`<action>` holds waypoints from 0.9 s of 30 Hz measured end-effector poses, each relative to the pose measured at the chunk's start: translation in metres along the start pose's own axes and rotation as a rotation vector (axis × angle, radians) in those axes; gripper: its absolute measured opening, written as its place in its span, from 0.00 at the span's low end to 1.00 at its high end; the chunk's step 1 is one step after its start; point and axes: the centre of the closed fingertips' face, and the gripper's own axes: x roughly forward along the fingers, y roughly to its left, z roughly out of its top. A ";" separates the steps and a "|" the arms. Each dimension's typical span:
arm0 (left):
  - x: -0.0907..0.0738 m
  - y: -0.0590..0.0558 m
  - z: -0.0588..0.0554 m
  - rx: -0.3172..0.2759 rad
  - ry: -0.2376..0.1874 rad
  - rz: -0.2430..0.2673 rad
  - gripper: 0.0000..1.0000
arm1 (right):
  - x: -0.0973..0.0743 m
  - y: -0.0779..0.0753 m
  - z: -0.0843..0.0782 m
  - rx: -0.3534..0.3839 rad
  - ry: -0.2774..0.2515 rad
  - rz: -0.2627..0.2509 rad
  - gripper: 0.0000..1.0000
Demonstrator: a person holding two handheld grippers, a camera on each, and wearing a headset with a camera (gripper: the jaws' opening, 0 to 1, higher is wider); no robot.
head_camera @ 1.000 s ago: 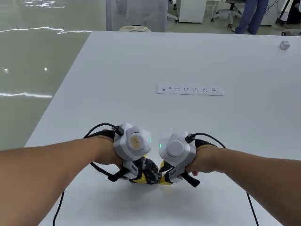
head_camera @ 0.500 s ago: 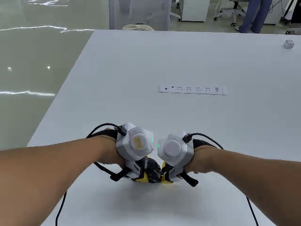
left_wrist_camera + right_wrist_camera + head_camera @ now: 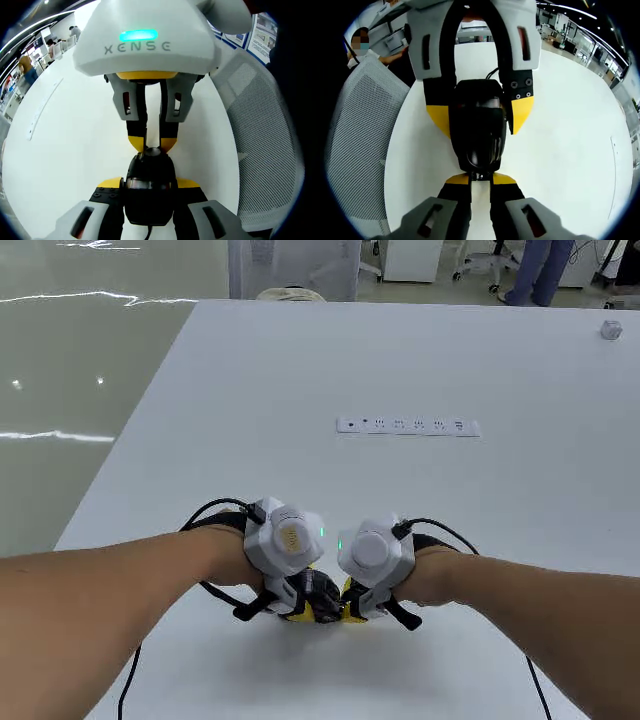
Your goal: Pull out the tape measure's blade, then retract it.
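Both claws are basically nose to nose here. The left claw (image 3: pixel 149 182) is clamped around the tape measure (image 3: pixel 150 195), and the right claw (image 3: pixel 480 180) is pinched together on the tip of the blade (image 3: pixel 480 190), right at the case mouth. Hardly any blade is out, so I'd guess either the pull hasn't started or the retract is done. Can't tell which. The tape measure is well on the near side of the power strip (image 3: pixel 408 426), low over the plain white counter (image 3: pixel 420 350). Past the power strip is a glossy floor (image 3: pixel 80 340), and on its near side a mesh chair (image 3: pixel 260 150).
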 end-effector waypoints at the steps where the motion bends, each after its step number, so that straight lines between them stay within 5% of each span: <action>1: 0.000 0.000 0.000 0.000 0.002 -0.001 0.34 | 0.000 -0.001 -0.001 0.002 0.004 0.000 0.12; 27: 0.001 0.000 -0.001 -0.016 -0.006 0.007 0.34 | -0.006 0.001 -0.013 0.049 0.029 -0.010 0.11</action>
